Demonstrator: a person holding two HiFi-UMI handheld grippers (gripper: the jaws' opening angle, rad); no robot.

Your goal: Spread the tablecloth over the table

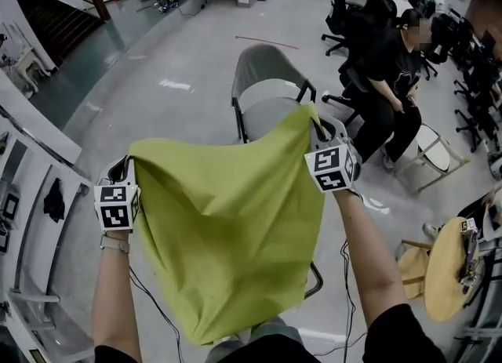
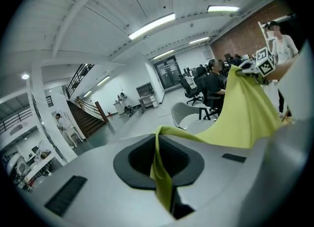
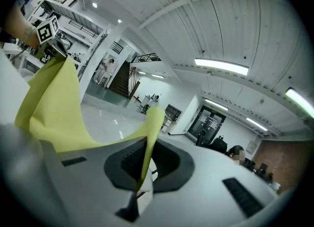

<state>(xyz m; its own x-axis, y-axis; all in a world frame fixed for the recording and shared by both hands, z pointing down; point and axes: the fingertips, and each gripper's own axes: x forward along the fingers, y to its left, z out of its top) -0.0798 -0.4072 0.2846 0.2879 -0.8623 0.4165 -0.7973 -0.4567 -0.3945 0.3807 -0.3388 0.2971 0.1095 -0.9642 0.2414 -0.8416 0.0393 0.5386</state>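
Left tongs [image 1: 125,169] and right tongs [image 1: 320,126] each pinch a top corner of the green tablecloth [image 1: 227,228], which hangs slack in mid-air between them in front of a grey chair [image 1: 271,87], so I'd pull the corners apart, level, before lowering it onto the surface.

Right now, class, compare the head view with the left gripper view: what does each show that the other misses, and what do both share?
Only the head view: the yellow-green tablecloth hanging full length between both grippers, and a round wooden table at the right. Only the left gripper view: long ceiling strip lights, and a close look at the left gripper with its fingers shut on a cloth corner. Both: the cloth, the right gripper with its marker cube, the grey plastic chair and a seated person in black.
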